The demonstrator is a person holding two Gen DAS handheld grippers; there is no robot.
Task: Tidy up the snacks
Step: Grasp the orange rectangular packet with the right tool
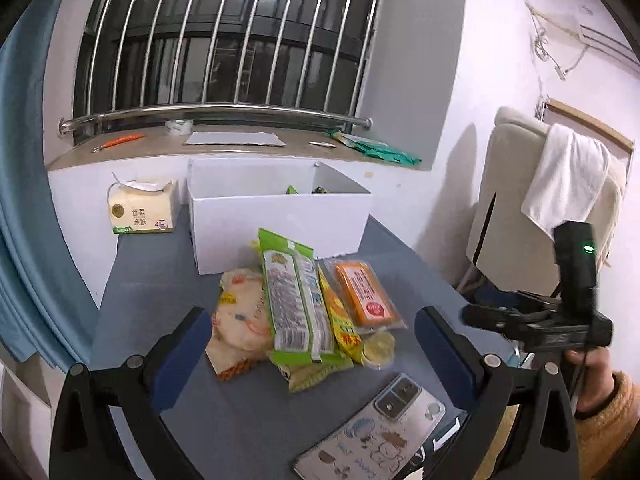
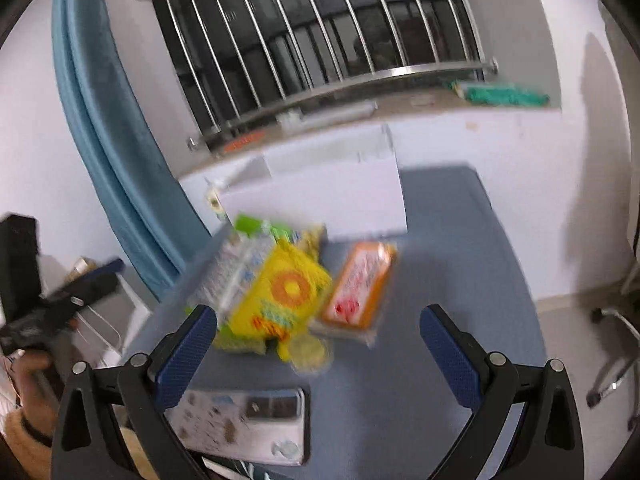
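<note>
Both grippers, left (image 1: 312, 344) and right (image 2: 318, 344), hang spread and empty over the snacks (image 1: 304, 300). Best take 1 top pack, then lift clear to the box (image 1: 280, 208).

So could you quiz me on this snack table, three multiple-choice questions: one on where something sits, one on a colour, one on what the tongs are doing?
1. Where is the white box?
A. behind the snack pile
B. on the windowsill
C. on the chair

2. What colour is the flat packet on the pile's right side?
A. purple
B. orange
C. black

3. How are the left tongs?
A. shut on a snack
B. open, holding nothing
C. gripping the phone

Answers:
1 A, the box stands beyond the snacks, toward the window.
2 B, its orange wrapper shows in both views.
3 B, the blue fingers are spread wide around the pile; the phone lies free.
</note>
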